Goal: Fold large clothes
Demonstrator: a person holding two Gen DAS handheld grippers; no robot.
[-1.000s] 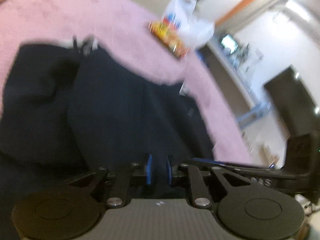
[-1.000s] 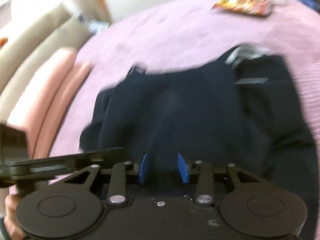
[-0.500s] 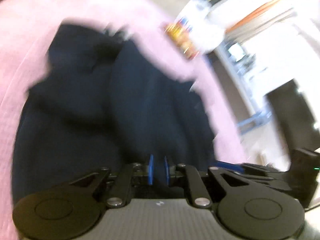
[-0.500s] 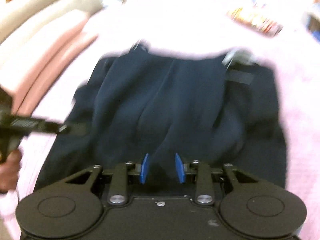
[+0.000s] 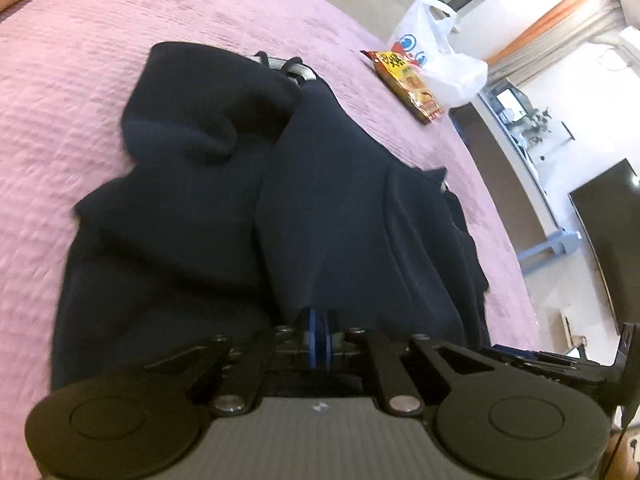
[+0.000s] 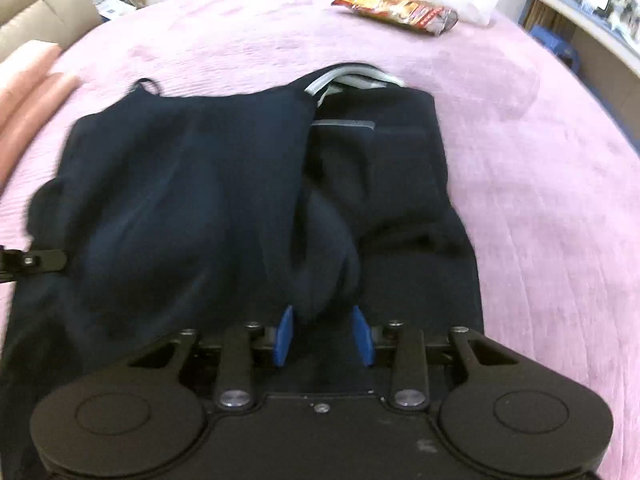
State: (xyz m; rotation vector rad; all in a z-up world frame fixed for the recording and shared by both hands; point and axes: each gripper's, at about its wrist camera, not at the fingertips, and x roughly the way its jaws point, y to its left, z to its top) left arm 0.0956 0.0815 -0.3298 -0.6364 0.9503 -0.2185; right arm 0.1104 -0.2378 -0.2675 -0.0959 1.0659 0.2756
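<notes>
A large dark navy garment [image 5: 248, 216] lies on a pink bedspread [image 5: 60, 92], folded over itself with its grey-lined collar [image 6: 352, 80] at the far end. My left gripper [image 5: 319, 338] is shut on a fold of the garment at its near edge. My right gripper [image 6: 324, 336] has its blue pads [image 6: 285, 332] apart, with a fold of the garment [image 6: 200, 200] lying between them. The left gripper's side shows at the left edge of the right wrist view [image 6: 32, 262].
A snack packet [image 5: 408, 82] and a white plastic bag [image 5: 436, 52] lie at the bed's far side; both show in the right wrist view, the packet [image 6: 396, 10] nearer. Pink pillows [image 6: 28, 80] lie left. A dark TV [image 5: 608, 216] and shelf stand beyond the bed.
Both grippers have pulled back toward the garment's near edge, dragging the fold along. The left pads have closed together; the right pads have spread wider.
</notes>
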